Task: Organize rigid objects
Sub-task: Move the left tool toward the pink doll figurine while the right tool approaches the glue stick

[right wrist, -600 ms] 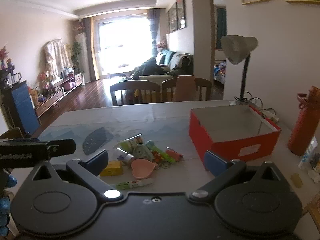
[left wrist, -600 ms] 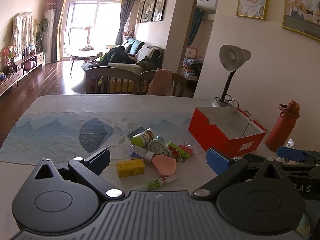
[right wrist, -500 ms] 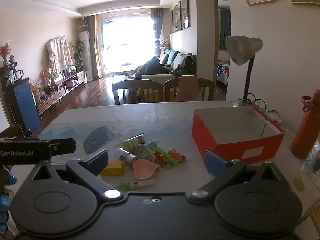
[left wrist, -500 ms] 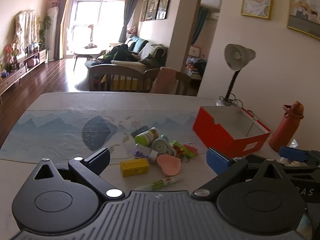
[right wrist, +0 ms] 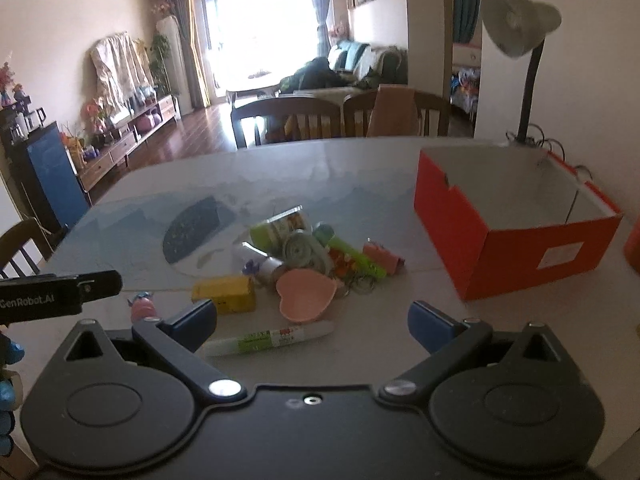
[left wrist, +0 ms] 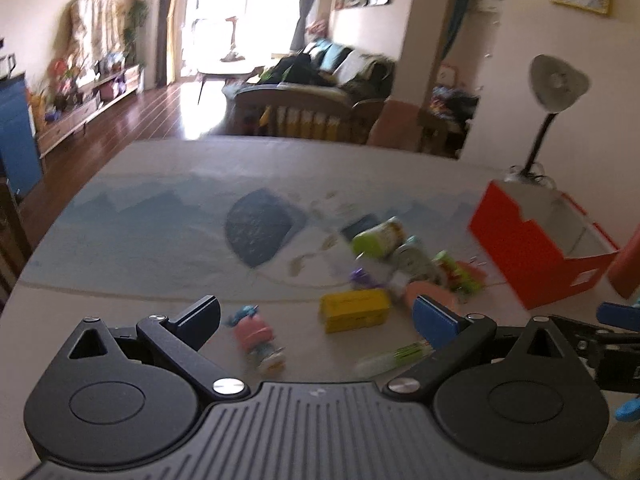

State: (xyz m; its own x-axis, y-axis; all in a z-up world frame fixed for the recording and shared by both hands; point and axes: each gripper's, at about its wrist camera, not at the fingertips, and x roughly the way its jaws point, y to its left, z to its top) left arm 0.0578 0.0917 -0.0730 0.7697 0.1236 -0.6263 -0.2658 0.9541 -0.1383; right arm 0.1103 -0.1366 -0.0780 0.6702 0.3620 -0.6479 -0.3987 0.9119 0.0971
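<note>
Across the frame's middle we see small clutter on our pale desk (right wrist: 400, 320), yellow rectangular box (right wrist: 224, 299), open red cardboard box (right wrist: 512, 256) right, both our grippers' fingers (left wrist: 434, 318) spread wide, empty.

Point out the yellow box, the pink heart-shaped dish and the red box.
yellow box (right wrist: 224, 299): right wrist view, on its front face.
pink heart-shaped dish (right wrist: 306, 295): right wrist view, in its hollow.
red box (right wrist: 520, 256): right wrist view, on its near outer wall.
</note>
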